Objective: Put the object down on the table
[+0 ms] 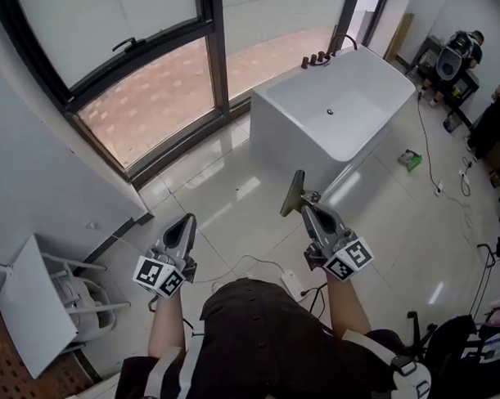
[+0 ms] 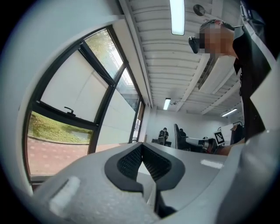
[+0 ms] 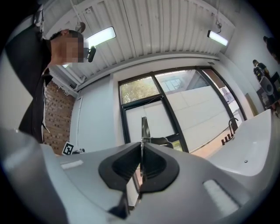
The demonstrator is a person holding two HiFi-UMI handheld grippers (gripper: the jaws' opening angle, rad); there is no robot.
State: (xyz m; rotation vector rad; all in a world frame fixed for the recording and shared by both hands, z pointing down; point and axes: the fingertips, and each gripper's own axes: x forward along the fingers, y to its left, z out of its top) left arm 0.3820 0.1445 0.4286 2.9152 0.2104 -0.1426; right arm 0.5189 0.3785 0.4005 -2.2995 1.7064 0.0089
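Note:
My right gripper is shut on a thin, flat, dark metal piece that sticks up past its tips. In the right gripper view the piece shows edge-on between the closed pads, above the gripper, which is raised towards a window. My left gripper is held level beside it, over the tiled floor. Its jaws are together with nothing between them, as the left gripper view also shows. Both are held in front of the person's body, well above the floor.
A white bathtub with dark taps stands ahead right. A big dark-framed window runs along the left. At the lower left a white flat panel leans by a white frame. Cables, a white adapter and a green item lie on the floor.

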